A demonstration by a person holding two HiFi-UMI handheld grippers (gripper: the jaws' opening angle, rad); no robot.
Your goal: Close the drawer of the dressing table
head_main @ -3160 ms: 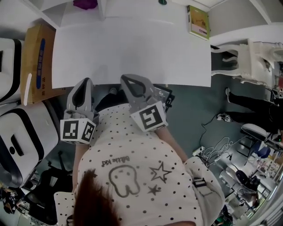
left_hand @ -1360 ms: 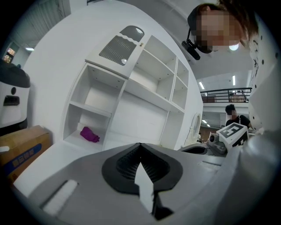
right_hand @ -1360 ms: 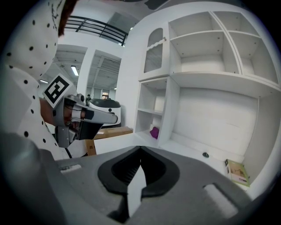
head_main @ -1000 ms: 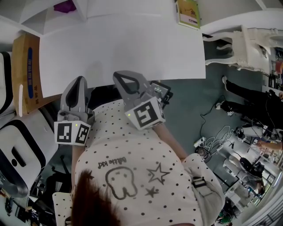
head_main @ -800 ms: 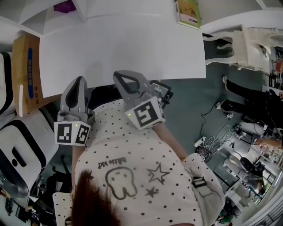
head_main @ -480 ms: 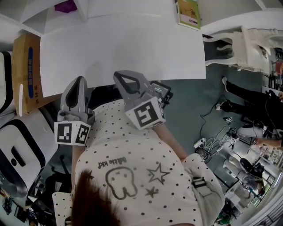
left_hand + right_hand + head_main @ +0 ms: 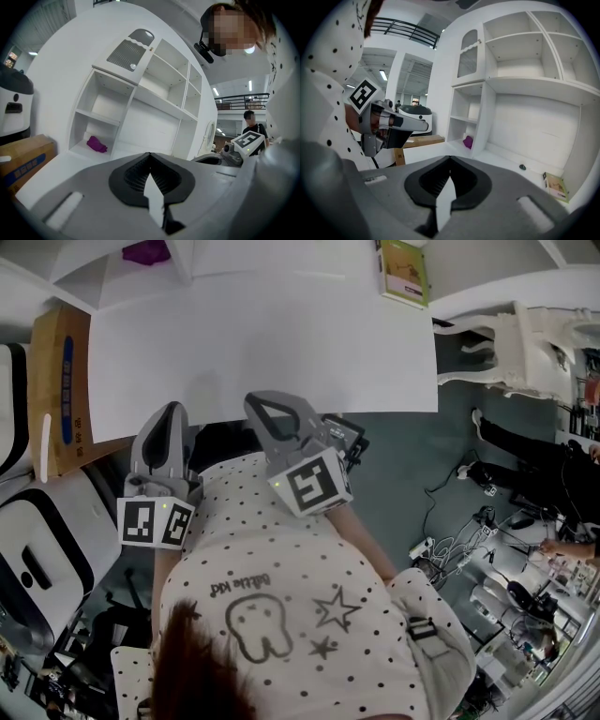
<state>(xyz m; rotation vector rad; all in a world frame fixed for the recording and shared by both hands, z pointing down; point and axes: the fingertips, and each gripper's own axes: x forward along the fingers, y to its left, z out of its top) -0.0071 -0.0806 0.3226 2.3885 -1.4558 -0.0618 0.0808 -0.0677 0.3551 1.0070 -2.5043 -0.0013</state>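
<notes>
The white dressing table point(image 7: 272, 343) fills the top of the head view, and its front edge runs just beyond both grippers. No drawer shows in any view; the space under the top is dark and partly hidden by my body. My left gripper point(image 7: 169, 412) is at the table's front edge, jaws together with nothing between them point(image 7: 150, 153). Just right of it my right gripper point(image 7: 260, 400) is also shut and empty point(image 7: 450, 158). Both point toward the table's white shelf unit point(image 7: 154, 93).
A purple cloth point(image 7: 148, 251) lies in a lower shelf cubby. A yellow-green book point(image 7: 405, 273) leans at the table's back right. A cardboard box point(image 7: 58, 381) and a white appliance point(image 7: 37, 549) are at left. A white chair point(image 7: 511, 343) and floor cables point(image 7: 459, 540) are at right.
The head view has shifted slightly since three seconds ago. Both grippers keep their place at the table's front edge and stay shut.
</notes>
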